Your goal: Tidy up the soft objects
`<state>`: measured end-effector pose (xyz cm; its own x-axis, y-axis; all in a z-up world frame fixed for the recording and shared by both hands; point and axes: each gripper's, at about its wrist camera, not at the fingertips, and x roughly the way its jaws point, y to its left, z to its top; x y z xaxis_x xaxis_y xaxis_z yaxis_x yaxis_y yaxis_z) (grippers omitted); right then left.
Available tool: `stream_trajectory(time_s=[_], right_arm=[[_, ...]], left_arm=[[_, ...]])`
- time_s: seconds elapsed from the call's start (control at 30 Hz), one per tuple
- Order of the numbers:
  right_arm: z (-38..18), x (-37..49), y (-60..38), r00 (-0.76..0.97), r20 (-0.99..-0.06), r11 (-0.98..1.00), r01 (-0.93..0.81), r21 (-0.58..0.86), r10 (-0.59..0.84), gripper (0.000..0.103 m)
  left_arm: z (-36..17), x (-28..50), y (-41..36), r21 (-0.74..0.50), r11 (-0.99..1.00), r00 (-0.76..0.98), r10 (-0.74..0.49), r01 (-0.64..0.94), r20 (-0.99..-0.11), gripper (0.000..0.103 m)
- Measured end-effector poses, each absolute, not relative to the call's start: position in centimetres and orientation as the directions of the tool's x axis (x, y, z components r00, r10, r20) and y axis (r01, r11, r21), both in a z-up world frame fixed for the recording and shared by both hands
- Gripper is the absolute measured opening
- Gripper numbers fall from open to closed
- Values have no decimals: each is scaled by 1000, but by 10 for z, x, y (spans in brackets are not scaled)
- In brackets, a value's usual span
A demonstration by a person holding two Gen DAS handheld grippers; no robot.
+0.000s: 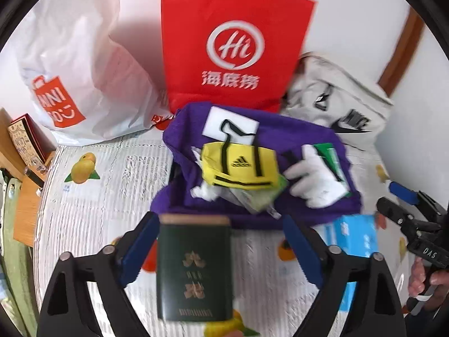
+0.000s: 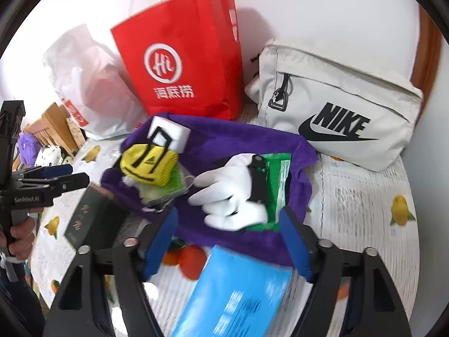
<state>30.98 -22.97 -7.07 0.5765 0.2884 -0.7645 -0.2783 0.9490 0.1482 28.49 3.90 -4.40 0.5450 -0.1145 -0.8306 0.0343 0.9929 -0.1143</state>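
Both hand-held grippers gape wide and empty over the tabletop.
Left hand-held gripper (image 1: 221, 241) straddles the green box (image 1: 195, 266); right hand-held gripper (image 2: 228, 241) straddles the blue pack (image 2: 238, 295). Purple cloth (image 2: 224, 140) with glove (image 2: 230, 193) fills mid-frame; next, likely regrasp its edge.

Beyond the blue-padded tool (image 2: 228, 241): purple cloth (image 2: 224, 140), yellow pouch (image 2: 148, 165), white glove (image 2: 230, 193), red bag (image 2: 182, 56); fruit-printed, perhaps quilted, cover (image 2: 364, 210).

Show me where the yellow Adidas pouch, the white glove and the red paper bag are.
yellow Adidas pouch (image 1: 238, 168): left wrist view, front panel near its logo.
white glove (image 2: 230, 193): right wrist view, the palm.
red paper bag (image 2: 179, 56): right wrist view, front face.
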Motion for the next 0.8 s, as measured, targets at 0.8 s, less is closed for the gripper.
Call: stream_trajectory(time_s=[0.8], right_arm=[[-38,83,-233,706,-668,972,-192,135,233,97]], left_arm=[[-12,63,-6,24,999,704,45,-39,-709,103]])
